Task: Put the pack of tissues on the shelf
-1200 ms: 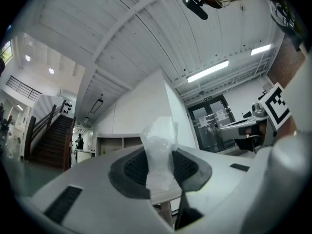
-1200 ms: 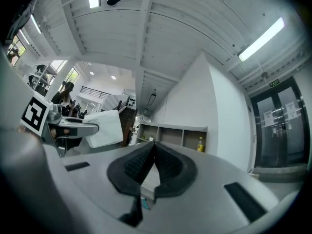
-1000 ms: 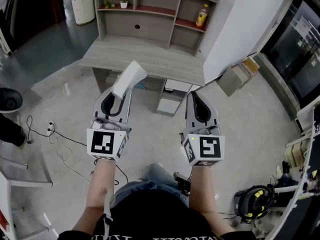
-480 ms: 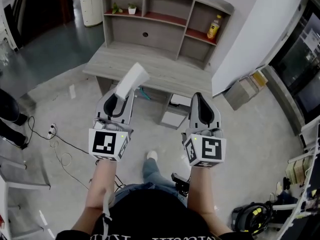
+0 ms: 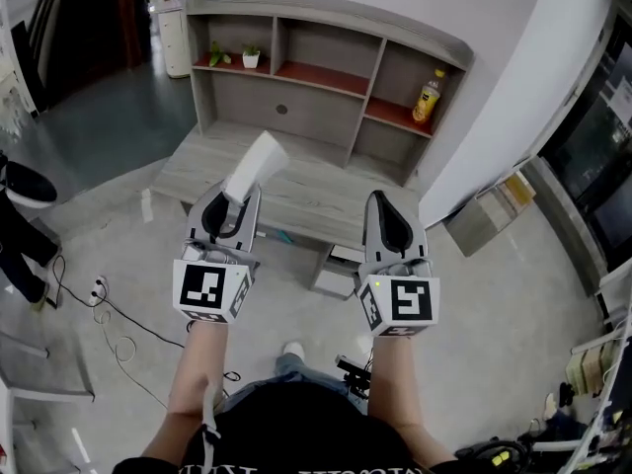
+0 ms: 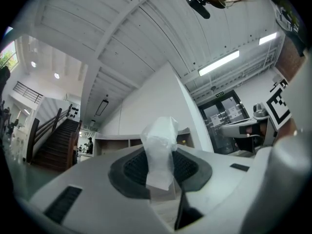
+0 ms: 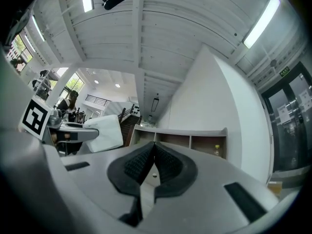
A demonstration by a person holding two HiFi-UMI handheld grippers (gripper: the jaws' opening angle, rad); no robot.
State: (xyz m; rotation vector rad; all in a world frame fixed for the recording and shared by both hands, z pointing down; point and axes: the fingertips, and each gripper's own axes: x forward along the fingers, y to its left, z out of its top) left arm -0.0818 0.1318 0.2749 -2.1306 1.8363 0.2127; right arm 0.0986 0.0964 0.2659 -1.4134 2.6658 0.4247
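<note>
Both grippers are being held out in front of the person, side by side over the near edge of the desk (image 5: 316, 200). The left gripper (image 5: 232, 205) is pinching the pack of tissues (image 5: 255, 166) by its near end, its black ribbed pads (image 6: 134, 167) pressing on either side of the pack (image 6: 160, 150). The right gripper (image 5: 388, 217) is carrying nothing; its jaws are pressed together, the pads (image 7: 168, 162) meeting at their tips with only a thin slit lower down.

The pack is showing as a soft white oblong block, wrapped in thin, slightly crinkled plastic that is looking translucent at the top end in the left gripper view. Its corners are looking rounded and its sides plain.

Its long axis is running along the line of the left gripper's jaws, away from the person. The free end is sticking out well past the jaw tips and is pointing toward the shelf (image 5: 326, 28), leaning a little to the right in the head view. The pack is hanging in the air above the left part of the desk, touching neither the desk nor the shelf.

On the shelf's red board, a yellow bottle (image 5: 427, 97) is standing in the right compartment and small green plants (image 5: 247, 57) are sitting at the left end.
</note>
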